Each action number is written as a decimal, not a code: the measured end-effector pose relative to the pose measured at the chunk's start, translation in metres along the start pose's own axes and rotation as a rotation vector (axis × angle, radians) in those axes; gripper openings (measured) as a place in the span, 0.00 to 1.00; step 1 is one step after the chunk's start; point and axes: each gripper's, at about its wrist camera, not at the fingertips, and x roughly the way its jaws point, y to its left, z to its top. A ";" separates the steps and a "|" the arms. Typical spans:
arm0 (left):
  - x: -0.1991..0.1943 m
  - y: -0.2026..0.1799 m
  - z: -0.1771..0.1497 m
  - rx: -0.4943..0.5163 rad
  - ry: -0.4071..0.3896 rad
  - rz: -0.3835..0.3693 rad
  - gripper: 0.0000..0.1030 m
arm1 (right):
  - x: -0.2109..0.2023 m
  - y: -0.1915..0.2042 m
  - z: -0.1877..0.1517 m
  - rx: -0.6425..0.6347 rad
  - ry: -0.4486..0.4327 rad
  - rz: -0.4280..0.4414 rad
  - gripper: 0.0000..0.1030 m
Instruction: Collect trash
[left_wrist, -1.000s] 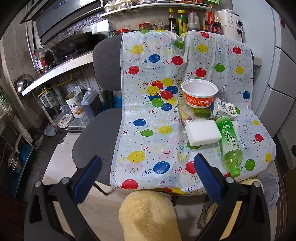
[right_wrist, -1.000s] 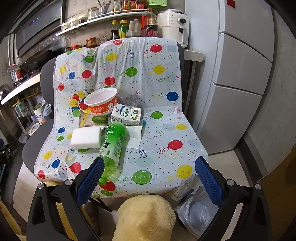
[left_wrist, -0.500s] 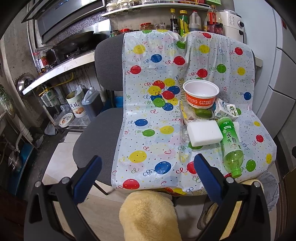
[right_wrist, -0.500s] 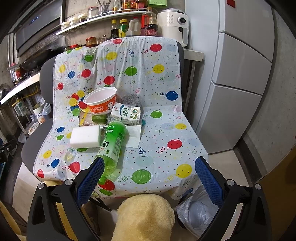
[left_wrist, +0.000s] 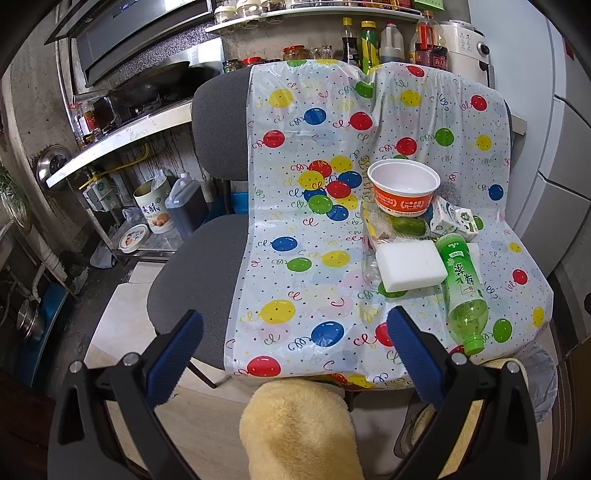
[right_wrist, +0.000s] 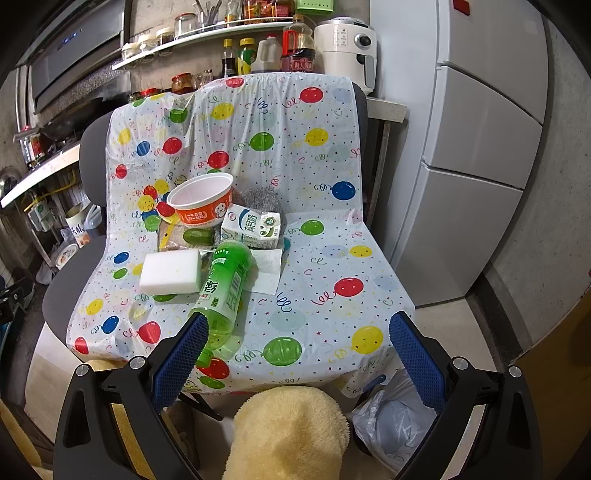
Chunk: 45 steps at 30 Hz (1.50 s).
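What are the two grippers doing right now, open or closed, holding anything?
Left gripper: open, holding nothing.
Right gripper: open, holding nothing; the green plastic bottle lies on the seat beyond its left finger.

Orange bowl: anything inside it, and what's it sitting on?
The bowl looks empty, though its bottom is hidden in both views. It rests tilted on a clear wrapper beside a green cucumber; what is beneath the wrapper is covered.

Partly hidden from my tongs

My right tongs' left finger covers the green bottle's (right_wrist: 225, 284) neck; the orange bowl (right_wrist: 201, 206) overlaps the cucumber (right_wrist: 198, 236); shelf labels beyond are unreadable.
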 end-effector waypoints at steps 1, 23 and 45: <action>0.000 0.000 0.000 0.000 -0.001 0.001 0.94 | 0.000 0.000 0.000 0.001 0.001 0.001 0.94; 0.001 -0.001 -0.001 0.001 0.001 0.010 0.94 | -0.002 0.000 0.001 0.007 0.003 0.000 0.94; 0.031 -0.006 -0.010 0.031 0.052 0.003 0.94 | 0.025 0.035 -0.006 -0.051 0.028 0.073 0.94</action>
